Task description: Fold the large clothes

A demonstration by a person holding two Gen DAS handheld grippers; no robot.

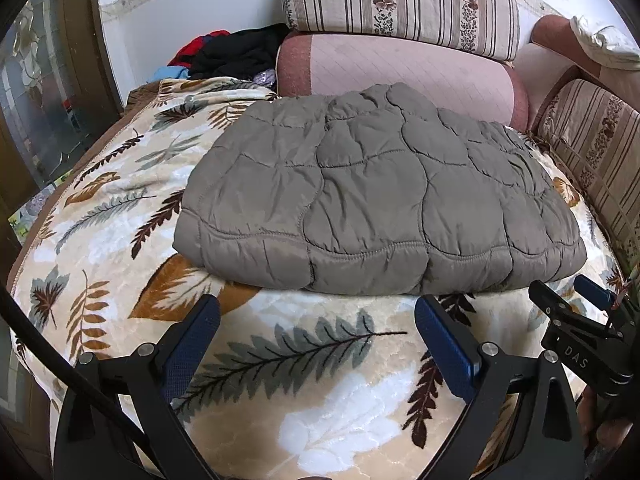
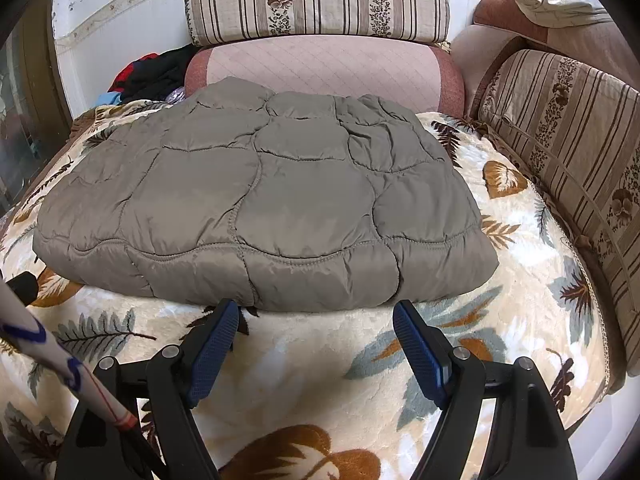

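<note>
The grey jacket (image 2: 260,200) lies folded on the leaf blanket (image 2: 320,380), just ahead of us. Both grippers — left (image 1: 318,324), right (image 2: 316,320) — hold nothing, fingers spread. It looks puffy, light and slippery — we'd pinch the stitched near edge.

One grey quilted jacket (image 1: 380,196) lies folded on one leaf-patterned blanket (image 1: 304,380). Two striped floral bolsters show: one at the back (image 1: 400,0), one along the right side (image 1: 592,152). One pink quilted cushion (image 1: 400,68) sits under the back bolster. One heap of dark, red and blue clothes (image 1: 236,54) lies behind. Two tongs appear, left (image 1: 316,320) and right (image 2: 316,320).
</note>
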